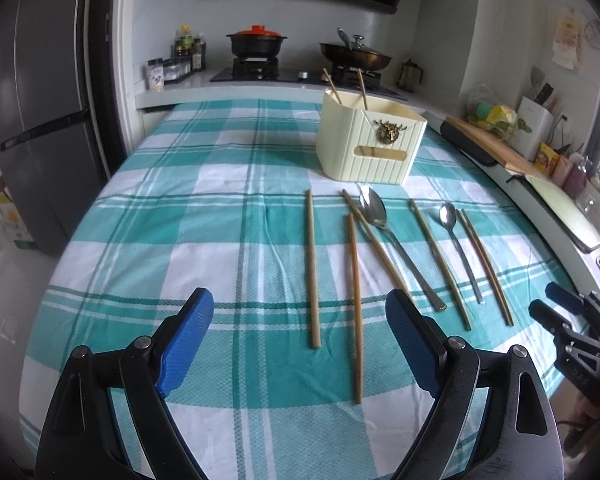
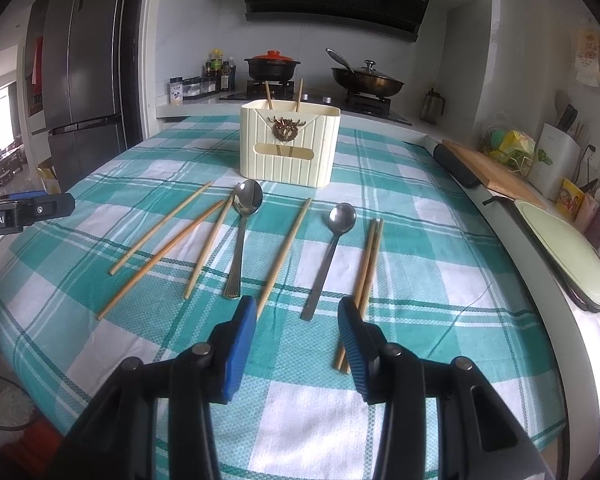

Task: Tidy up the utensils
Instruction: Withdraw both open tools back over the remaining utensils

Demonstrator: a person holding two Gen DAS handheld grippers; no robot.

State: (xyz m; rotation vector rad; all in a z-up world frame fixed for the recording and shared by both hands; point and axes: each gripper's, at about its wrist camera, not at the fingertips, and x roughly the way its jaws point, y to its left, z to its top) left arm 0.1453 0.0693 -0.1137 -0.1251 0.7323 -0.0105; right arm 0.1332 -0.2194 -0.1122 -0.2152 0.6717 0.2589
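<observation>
Several wooden chopsticks (image 1: 312,268) (image 2: 284,256) and two steel spoons, one large (image 1: 374,208) (image 2: 247,198) and one small (image 1: 448,214) (image 2: 342,216), lie in a row on the checked cloth. Behind them a cream utensil holder (image 1: 370,140) (image 2: 288,148) stands upright with two chopsticks in it. My left gripper (image 1: 300,300) is open wide above the near ends of the two leftmost chopsticks, holding nothing. My right gripper (image 2: 296,308) is open too, hovering over the small spoon's handle end; a pair of chopsticks (image 2: 366,272) runs by its right finger.
The teal and white table cloth (image 1: 220,240) ends at a counter on the right with a cutting board (image 2: 496,172) and a pale tray (image 2: 568,252). A stove with two pots (image 2: 272,66) stands behind, a dark fridge (image 2: 84,80) at the left.
</observation>
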